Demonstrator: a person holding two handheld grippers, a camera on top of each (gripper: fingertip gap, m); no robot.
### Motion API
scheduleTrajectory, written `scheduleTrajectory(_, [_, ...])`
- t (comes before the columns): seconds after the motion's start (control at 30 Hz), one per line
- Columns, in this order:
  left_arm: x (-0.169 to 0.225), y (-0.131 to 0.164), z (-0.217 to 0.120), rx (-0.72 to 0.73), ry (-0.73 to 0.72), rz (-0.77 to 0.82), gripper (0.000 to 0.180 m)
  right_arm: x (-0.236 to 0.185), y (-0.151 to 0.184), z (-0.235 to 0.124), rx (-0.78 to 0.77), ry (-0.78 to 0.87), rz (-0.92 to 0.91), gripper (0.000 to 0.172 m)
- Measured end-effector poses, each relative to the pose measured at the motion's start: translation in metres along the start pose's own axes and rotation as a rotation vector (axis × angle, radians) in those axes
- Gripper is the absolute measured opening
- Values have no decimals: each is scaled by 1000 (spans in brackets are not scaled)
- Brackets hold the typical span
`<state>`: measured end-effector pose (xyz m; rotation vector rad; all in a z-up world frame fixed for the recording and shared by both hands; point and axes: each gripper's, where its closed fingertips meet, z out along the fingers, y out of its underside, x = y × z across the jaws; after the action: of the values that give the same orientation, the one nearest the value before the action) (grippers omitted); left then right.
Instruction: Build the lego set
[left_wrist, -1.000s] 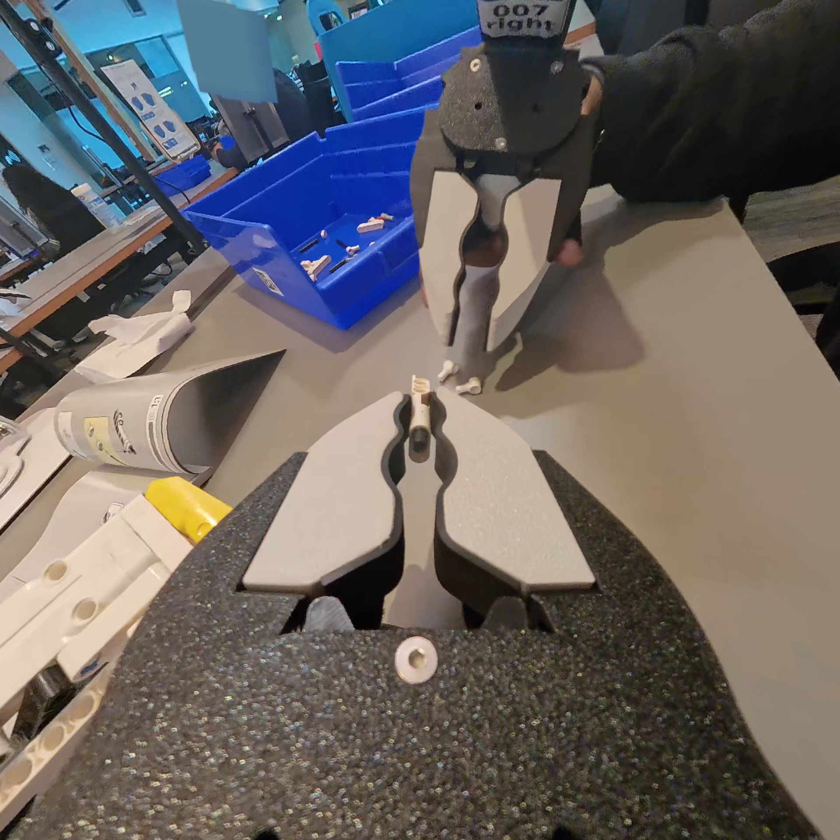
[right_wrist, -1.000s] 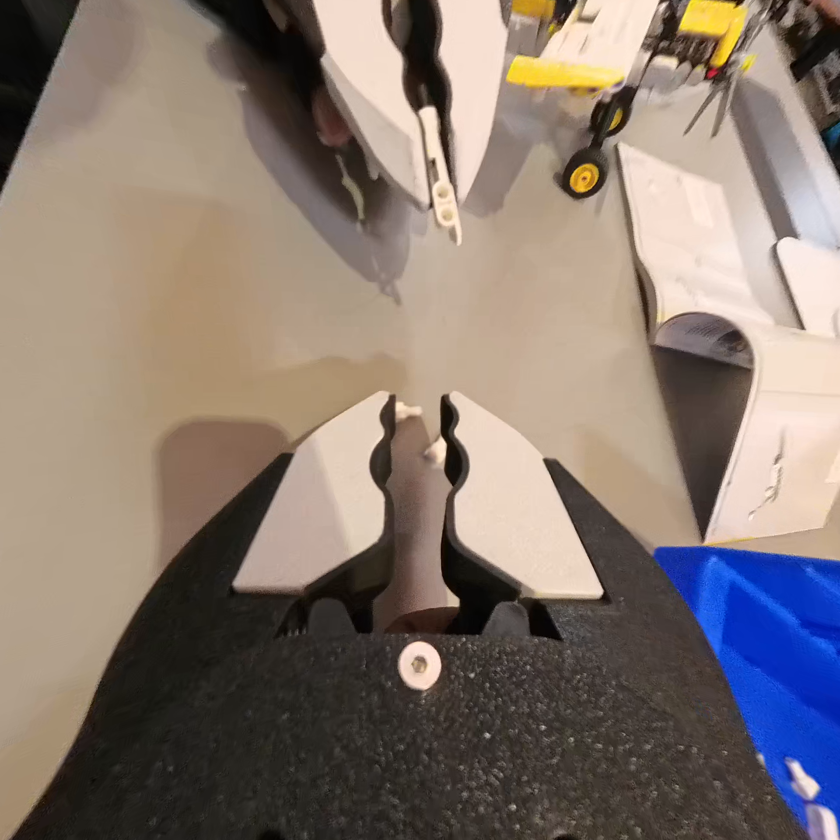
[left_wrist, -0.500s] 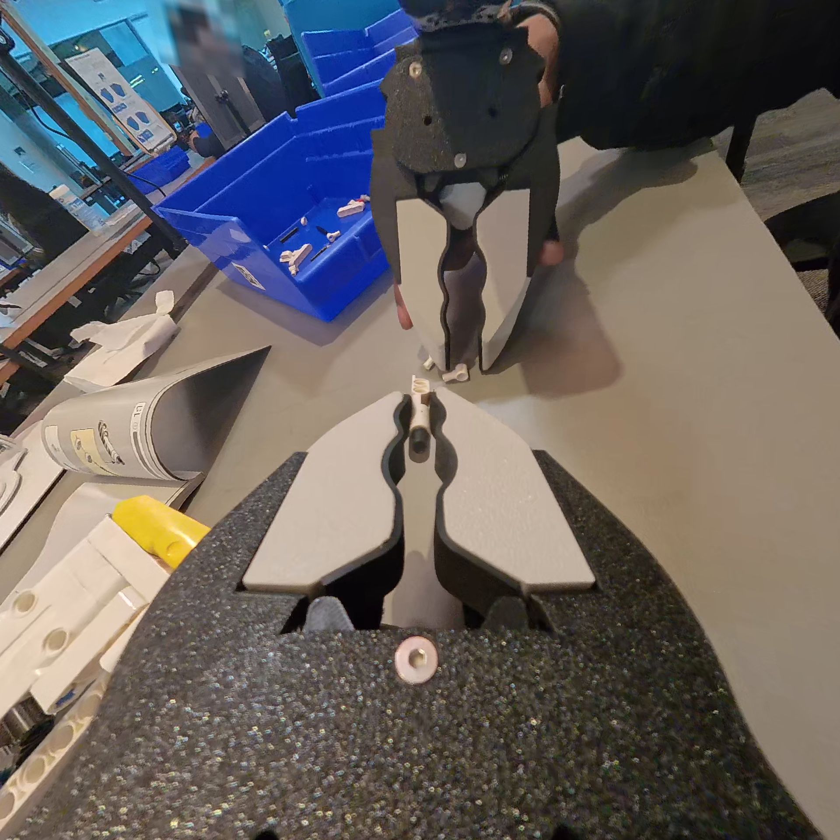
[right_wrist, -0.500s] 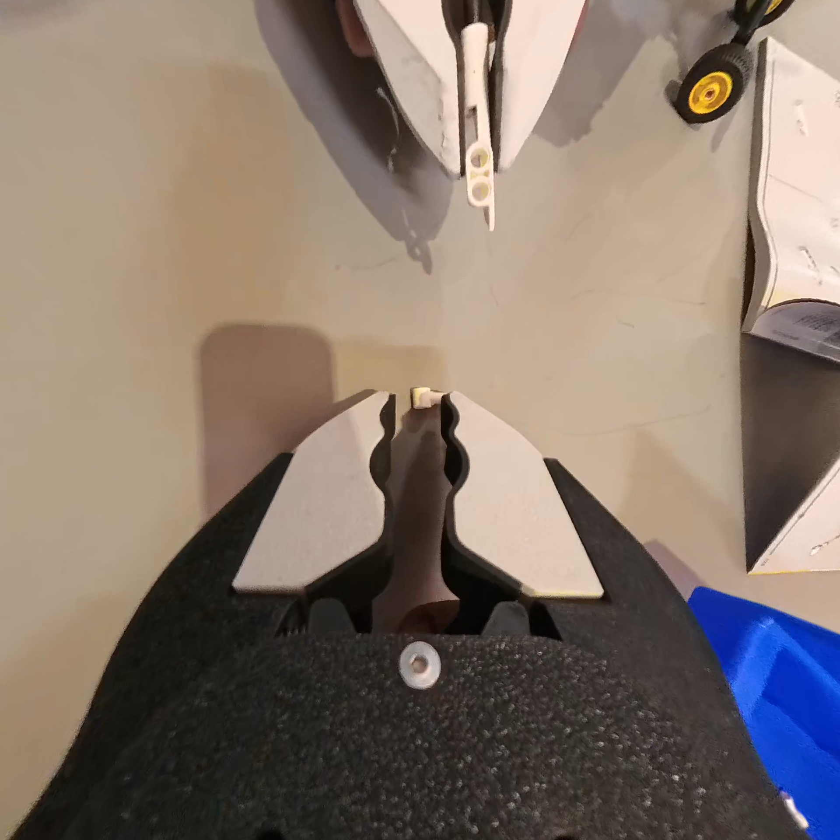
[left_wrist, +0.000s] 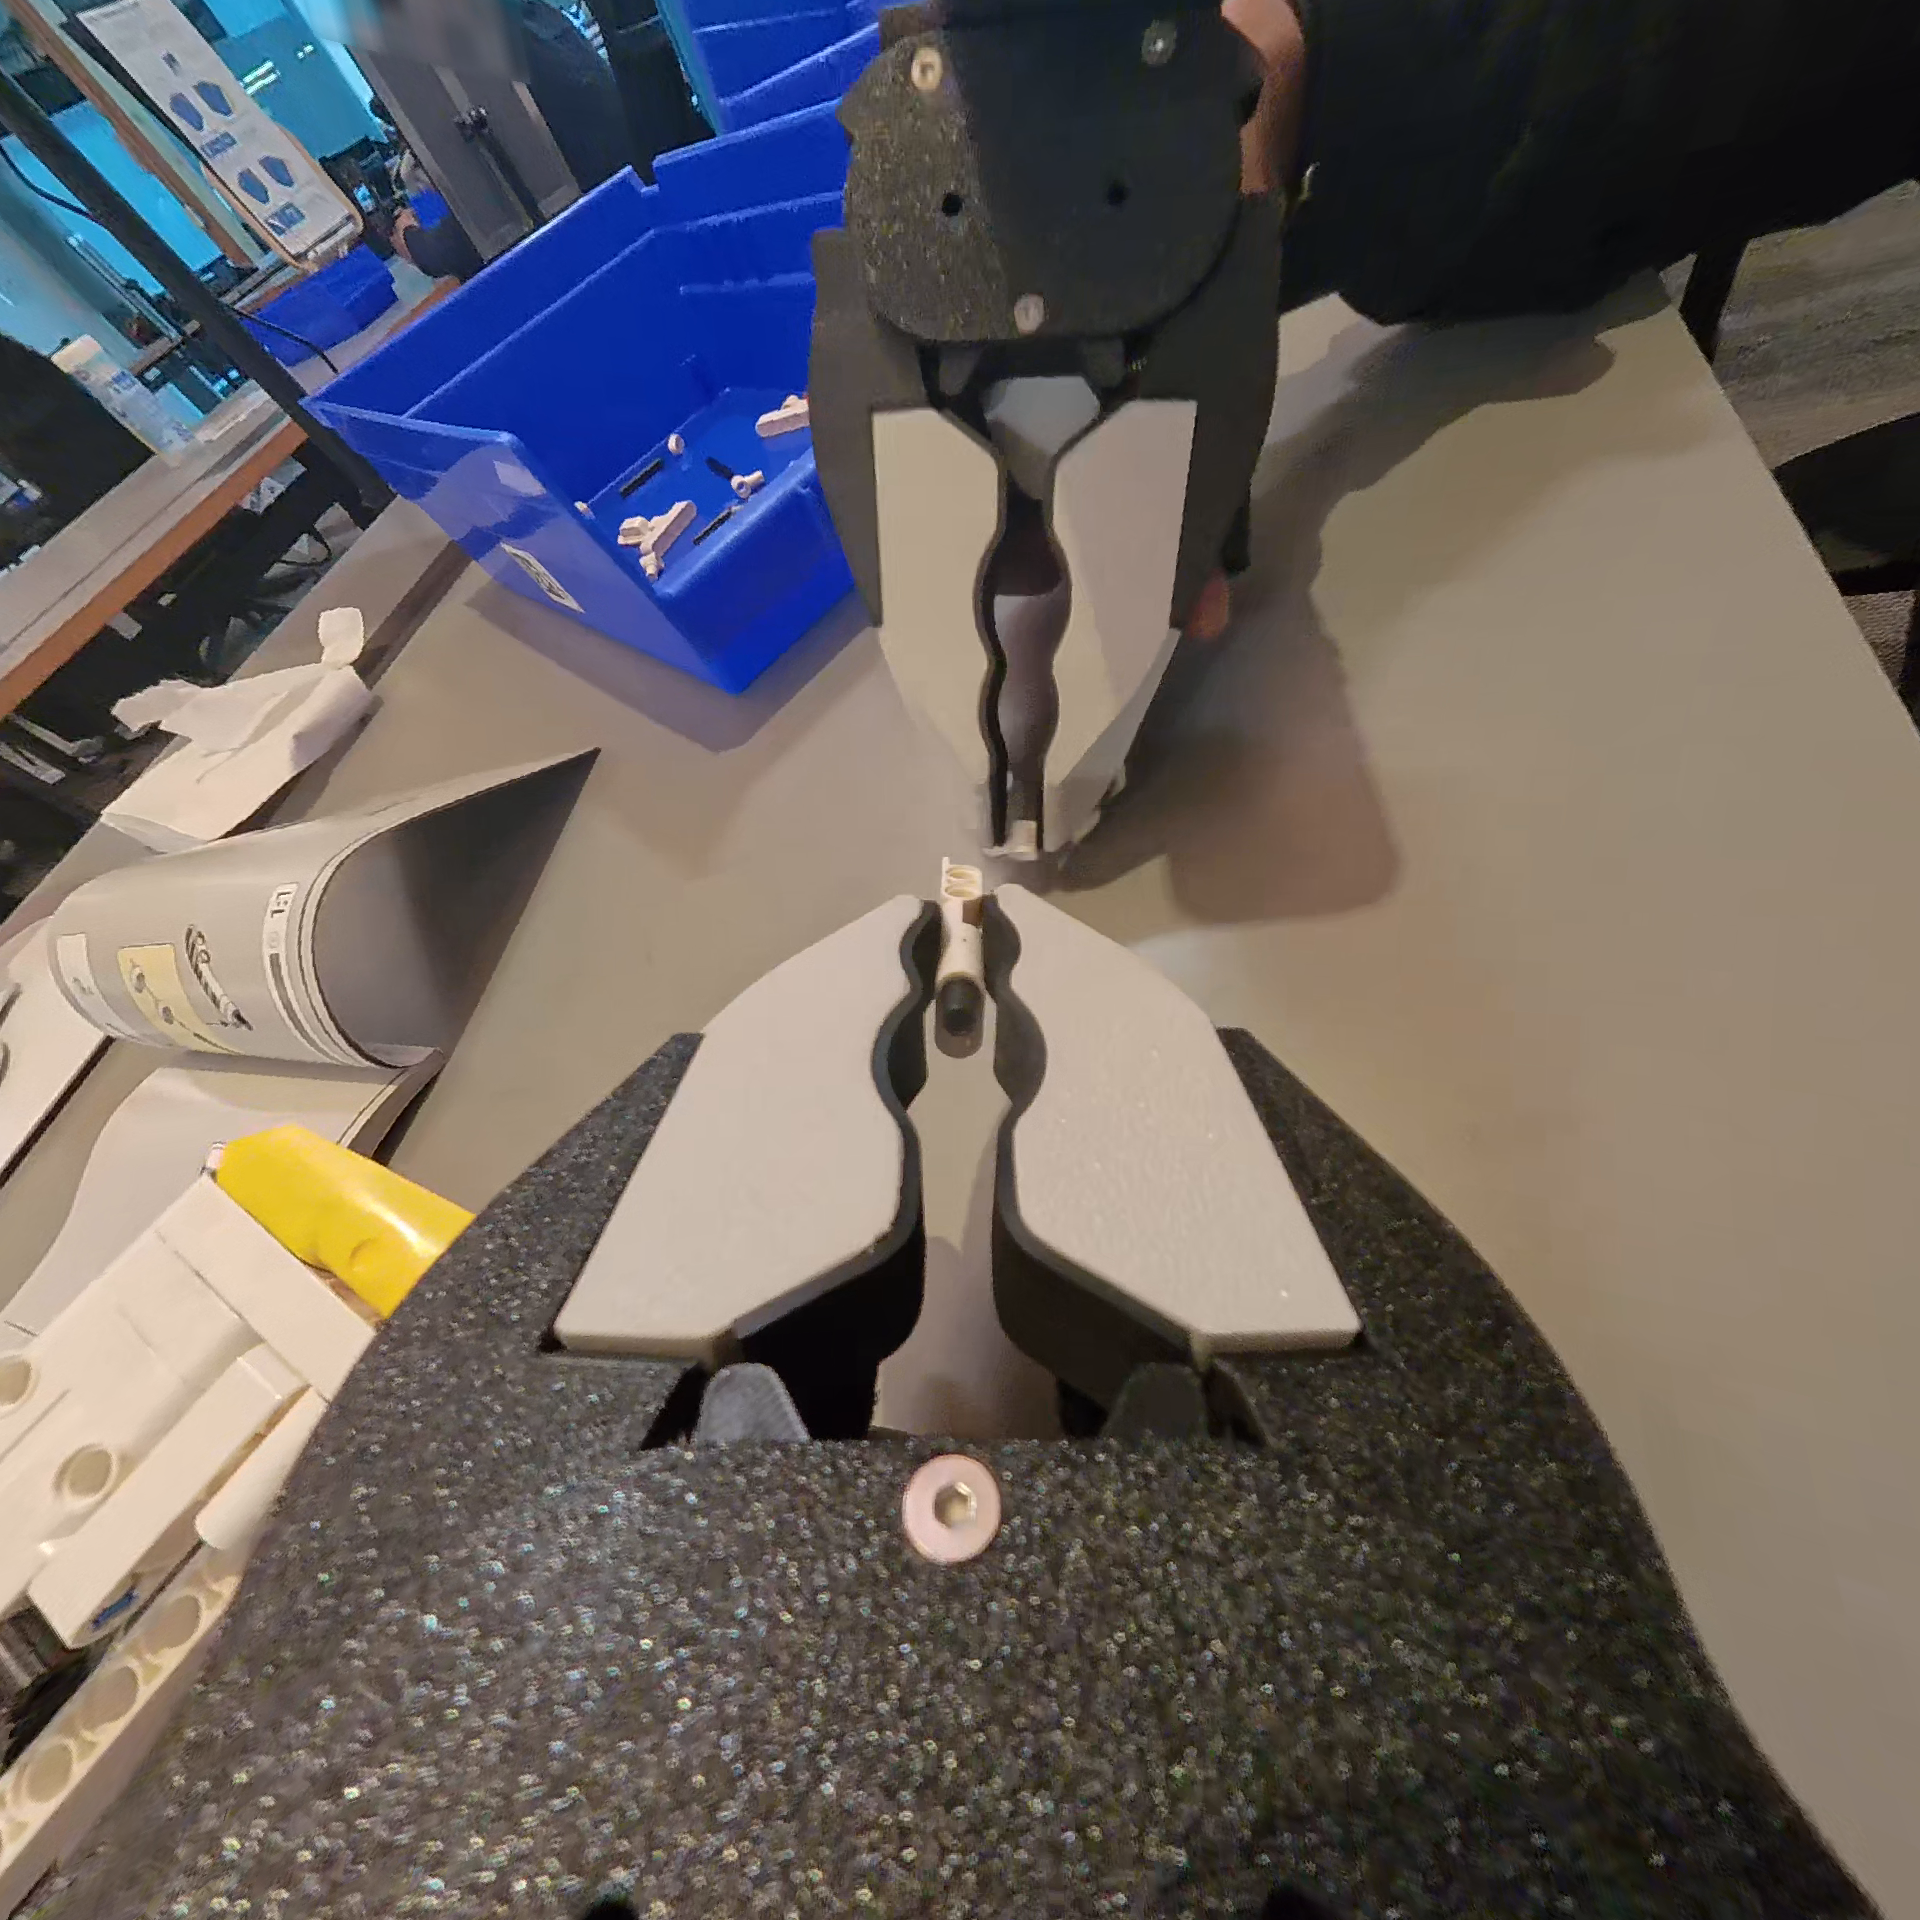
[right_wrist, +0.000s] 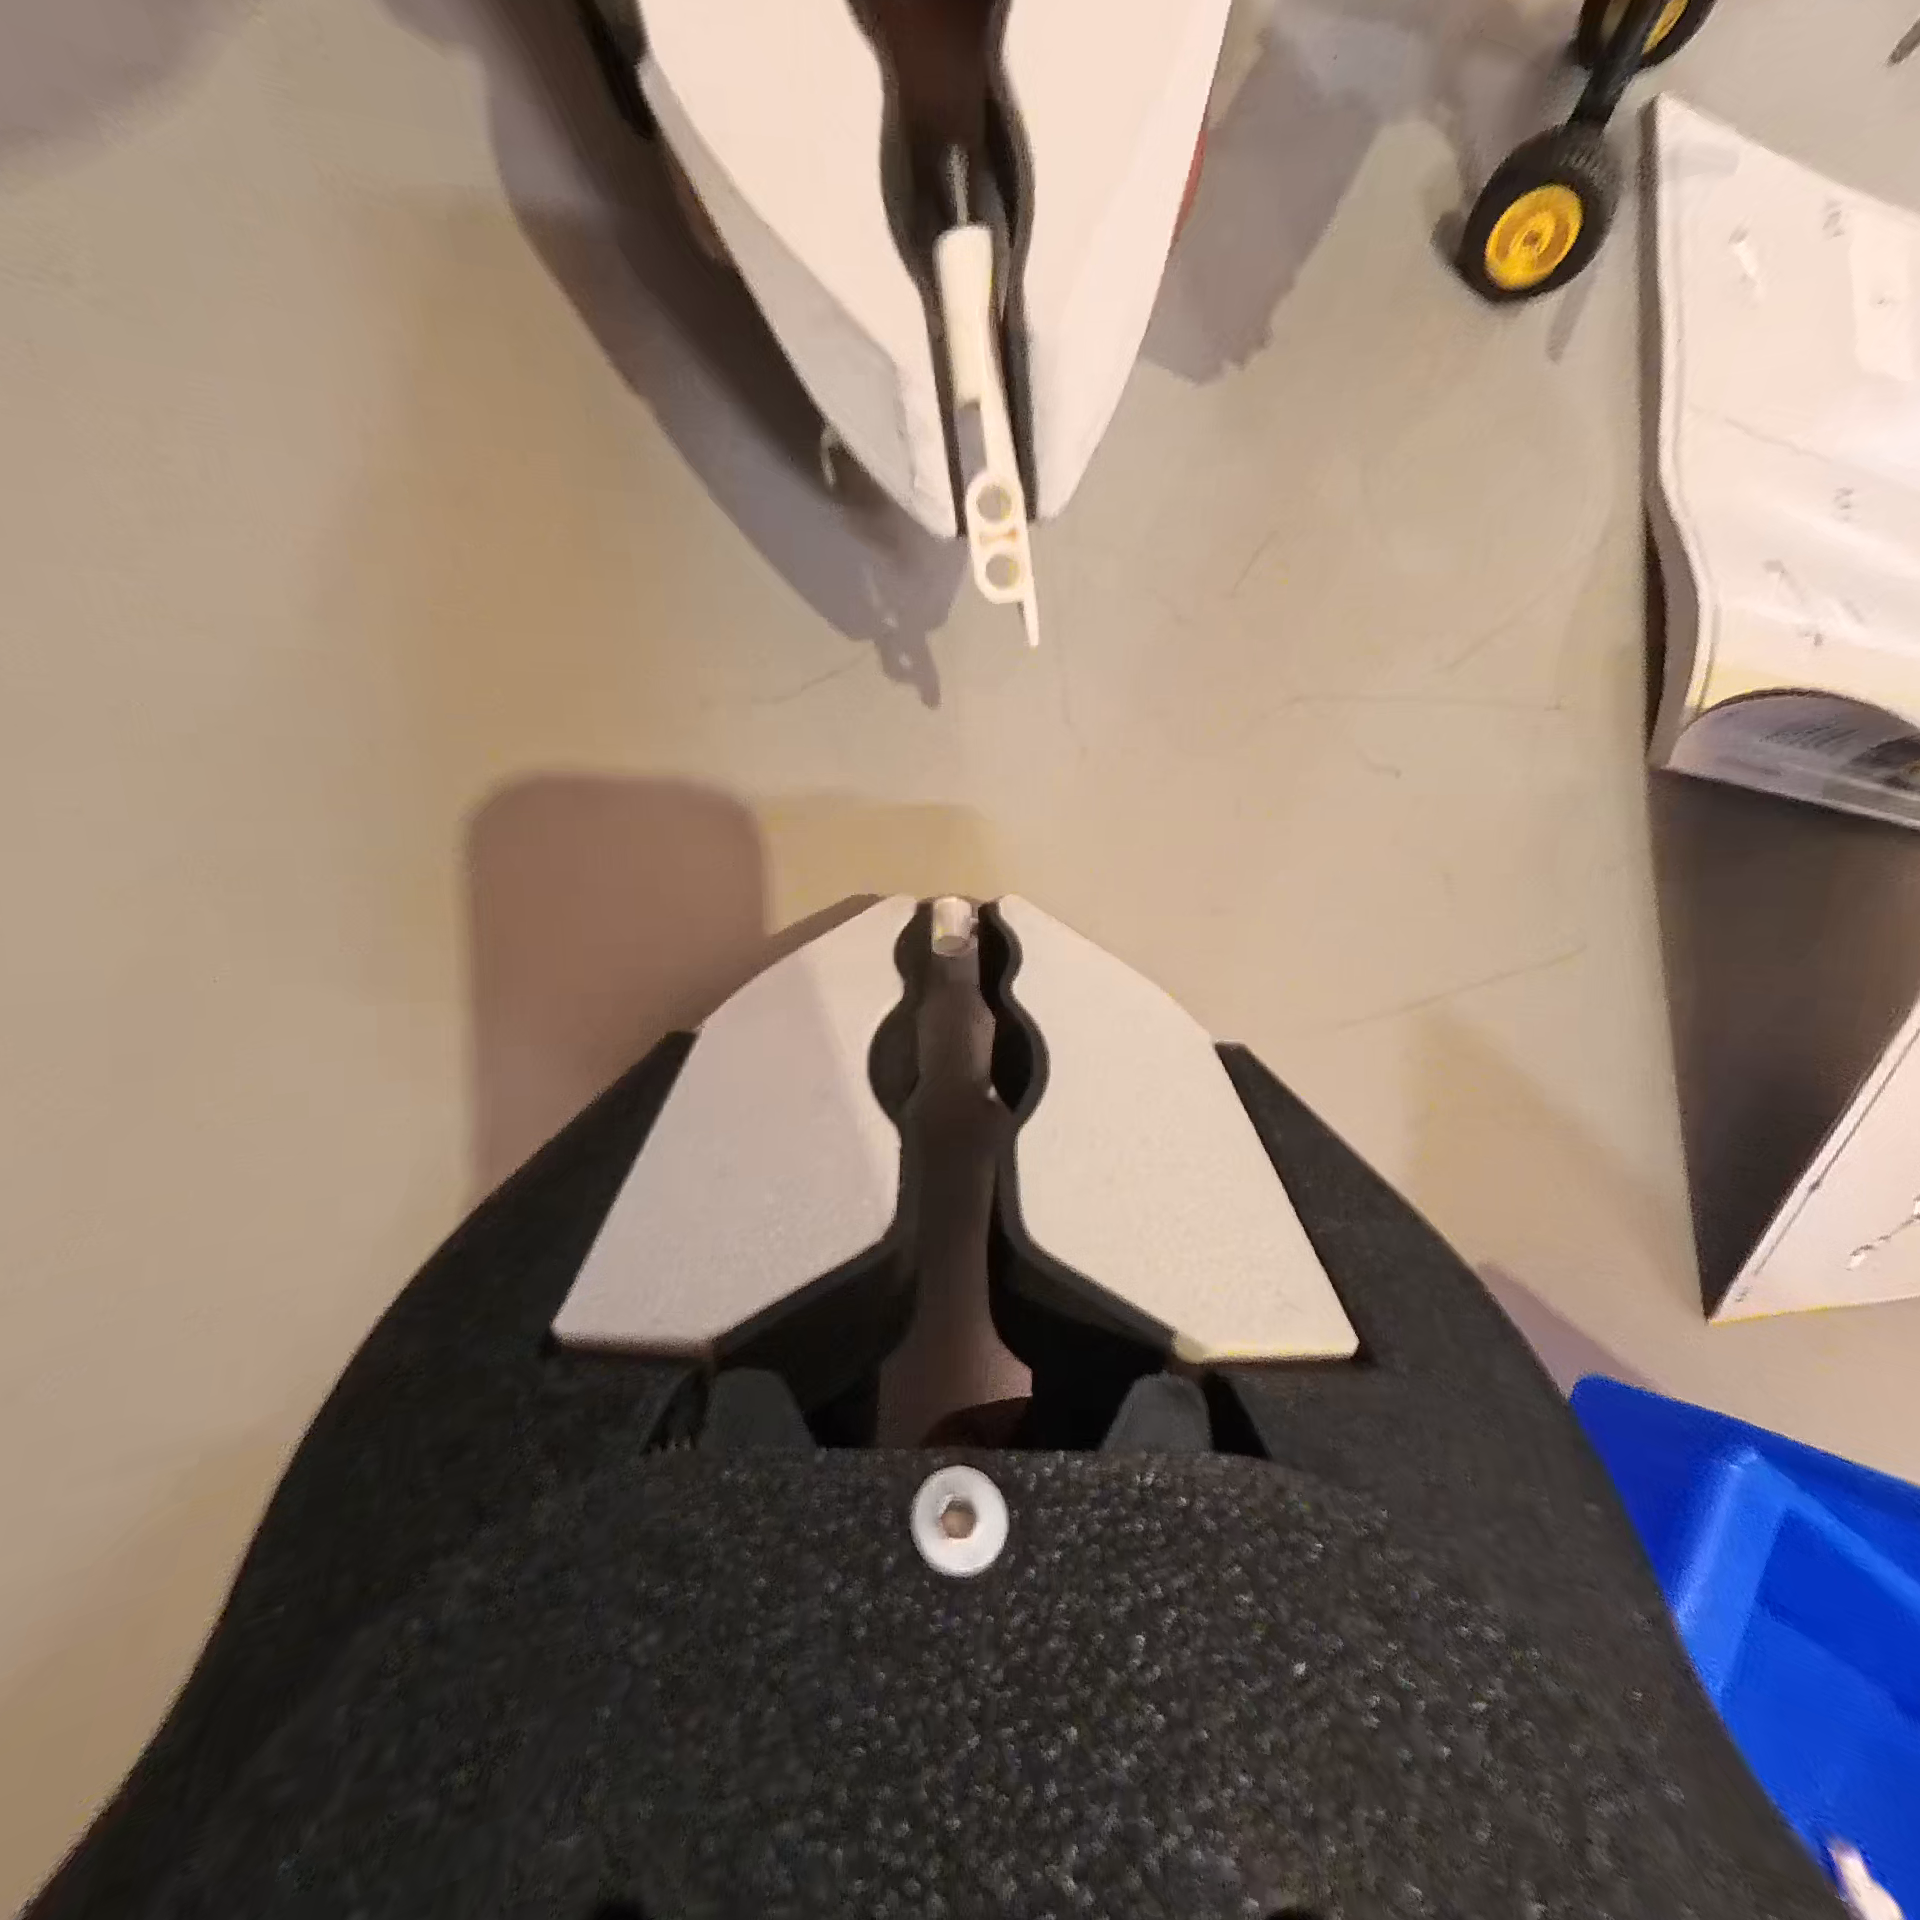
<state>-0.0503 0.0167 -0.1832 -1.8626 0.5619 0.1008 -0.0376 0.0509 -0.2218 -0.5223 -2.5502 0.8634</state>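
Observation:
My left gripper (left_wrist: 961, 914) is shut on a small white connector piece (left_wrist: 961, 930) with two round holes at its front end and a dark pin at its back. It also shows in the right wrist view (right_wrist: 992, 520), sticking out of the left gripper's tips. My right gripper (right_wrist: 951, 914) points down at the grey table (right_wrist: 312, 520) and is shut on a small white peg (right_wrist: 948, 923) at its fingertips. In the left wrist view the right gripper (left_wrist: 1023, 826) stands just beyond my left one, with the white peg (left_wrist: 1023, 834) at the table surface.
A blue bin (left_wrist: 582, 436) with several small white parts stands at the back left. A curled grey booklet (left_wrist: 260, 945), white paper and a white and yellow toy build (left_wrist: 208, 1309) lie at the left. A black and yellow wheel (right_wrist: 1532, 223) stands on the table. Left tips to right tips: about 6 cm.
My right gripper has closed its fingers on the small white peg on the table. My left gripper has kept its hold on the white connector piece.

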Motion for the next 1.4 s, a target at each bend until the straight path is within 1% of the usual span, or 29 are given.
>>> scheduleTrajectory(0.2, [0, -2, 0, 16, 24, -26, 8, 3, -48, -22, 329, -20, 100, 8])
scheduleTrajectory(0.3, [3, -10, -3, 67, 55, -54, 8, -1, -74, -31, 490, -94, 190, 8])
scheduleTrajectory(0.4, [4, -20, -7, 135, 79, -91, 7, -6, -86, -33, 569, -151, 260, 8])
scheduleTrajectory(0.5, [5, -24, -10, 170, 103, -114, 7, -4, -92, -36, 643, -193, 342, 8])
scheduleTrajectory(0.63, [6, -29, -13, 204, 120, -138, 7, 0, -90, -37, 673, -245, 432, 6])
scheduleTrajectory(0.77, [6, -26, -12, 186, 111, -123, 8, -4, -95, -43, 722, -326, 473, 6])
scheduleTrajectory(0.87, [7, -26, -11, 182, 109, -114, 7, -6, -91, -35, 677, -312, 461, 6])
scheduleTrajectory(1.23, [8, -23, -10, 167, 99, -88, 7, -6, -87, -33, 672, -352, 514, 6])
scheduleTrajectory(1.4, [6, -21, -12, 156, 95, -84, 7, -4, -84, -31, 652, -344, 534, 5])
